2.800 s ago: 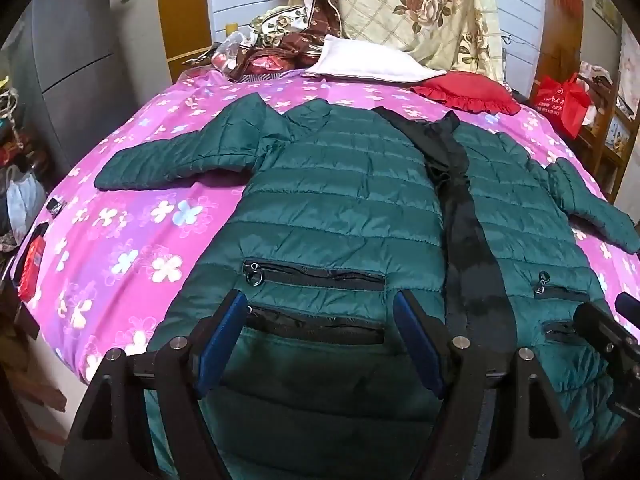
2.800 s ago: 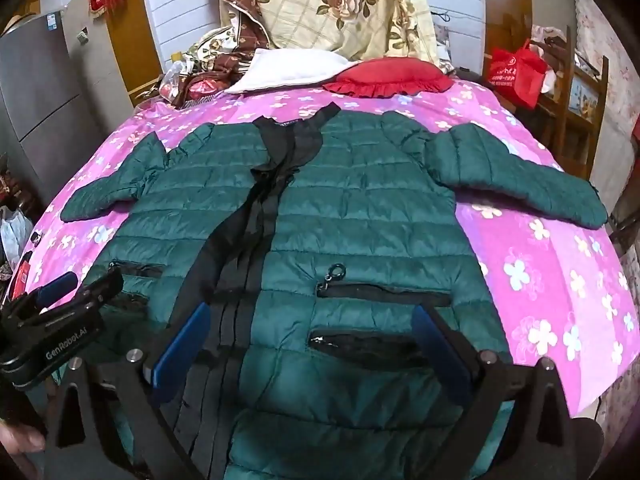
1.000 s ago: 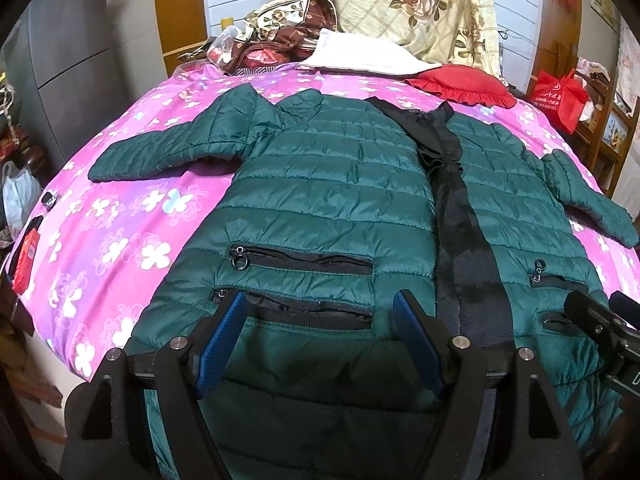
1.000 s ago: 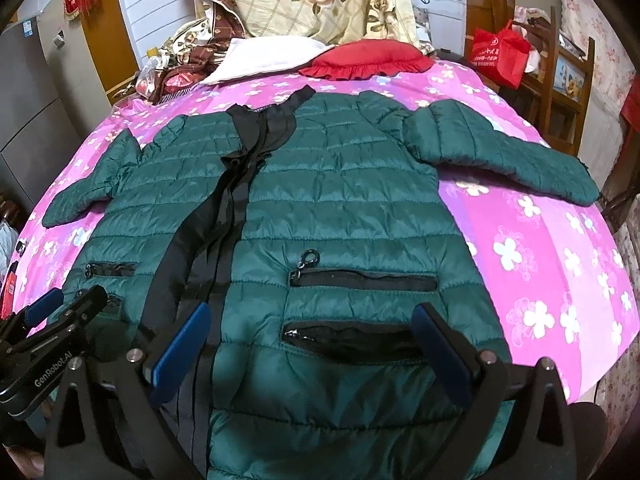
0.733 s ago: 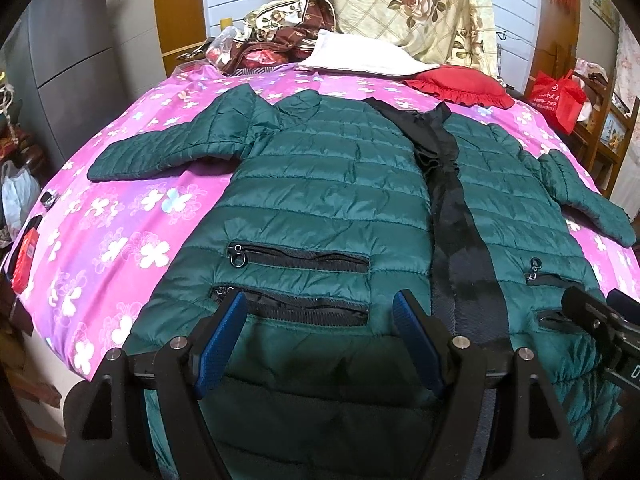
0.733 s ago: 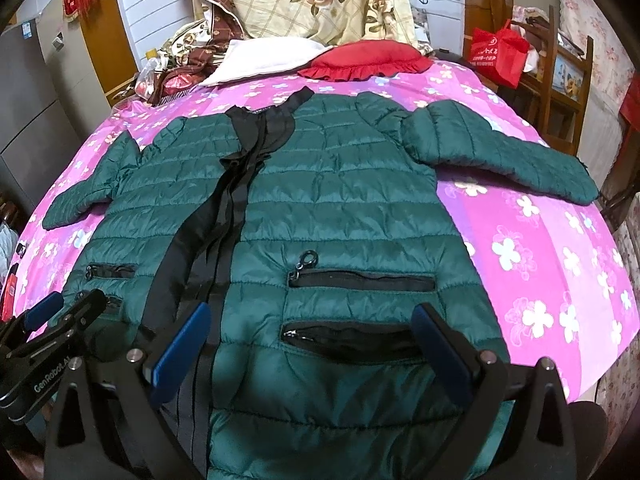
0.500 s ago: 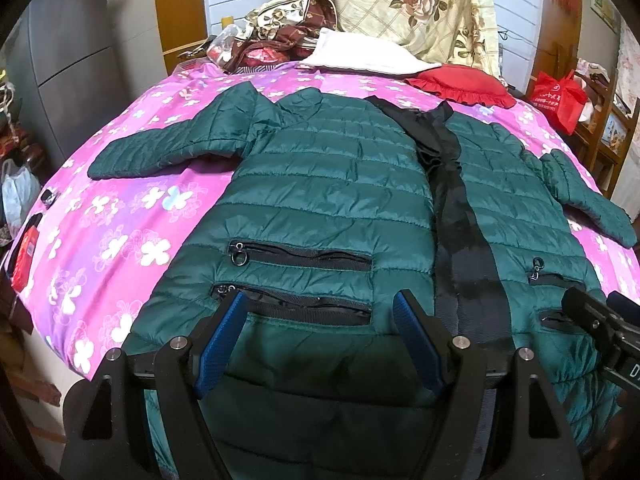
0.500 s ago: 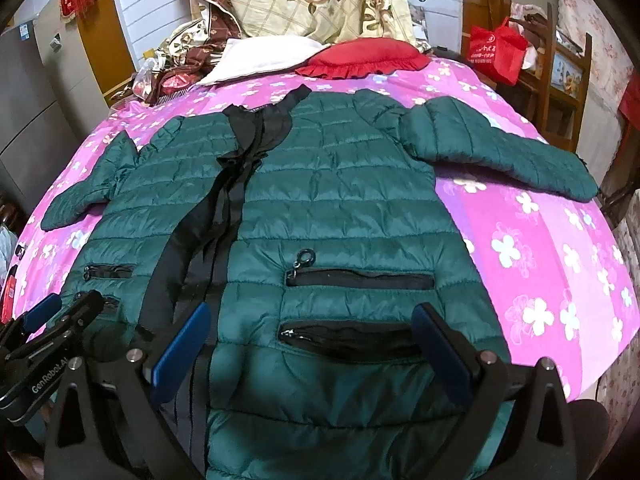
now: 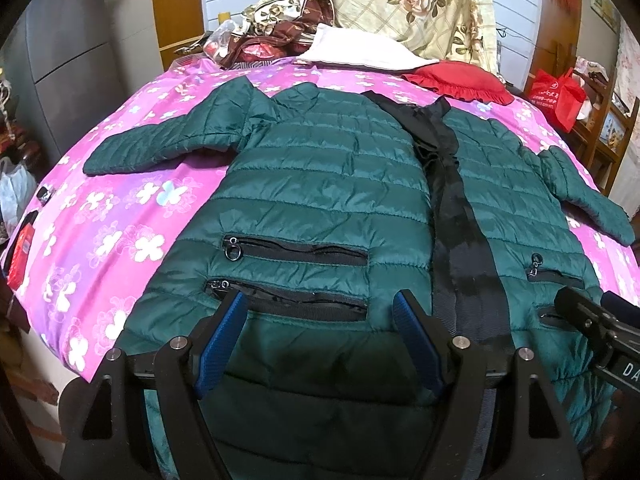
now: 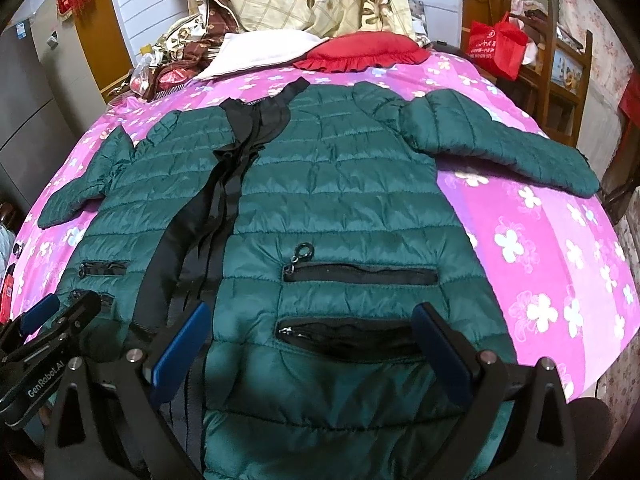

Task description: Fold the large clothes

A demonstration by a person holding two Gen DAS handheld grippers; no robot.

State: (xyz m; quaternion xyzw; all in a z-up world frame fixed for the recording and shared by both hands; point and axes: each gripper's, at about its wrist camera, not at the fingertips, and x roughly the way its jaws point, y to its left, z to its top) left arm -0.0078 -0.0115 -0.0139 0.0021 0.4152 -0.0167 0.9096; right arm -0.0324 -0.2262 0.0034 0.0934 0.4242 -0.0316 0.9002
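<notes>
A green jacket [image 9: 320, 184] lies spread flat, front up, on a bed with a pink flowered sheet [image 9: 120, 232], its black placket [image 9: 460, 216] running from collar to hem and both sleeves stretched out to the sides. The hem hangs over the near edge of the bed. At the far end sit a white pillow [image 9: 360, 50] and a red cushion [image 9: 460, 82], touching each other, with a rose-patterned quilt [image 9: 420, 4] heaped behind them and a jumble of brown cloth [image 9: 272, 36] to the left. A red bag [image 10: 496, 48] stands on wooden furniture off the right side; a grey cabinet [image 9: 68, 52] stands off the left. Nothing lies on top of the jacket.

The left gripper [image 9: 320, 340] hovers low over the hem on the left panel, just below the two zip pockets [image 9: 296, 252], its blue-padded fingers [image 9: 218, 344] spread wide and holding nothing. The right gripper [image 10: 310, 350] sits level beside it over the right panel, fingers [image 10: 444, 356] likewise apart and empty, straddling the lower pocket [image 10: 348, 334]. Each gripper shows at the edge of the other's view
</notes>
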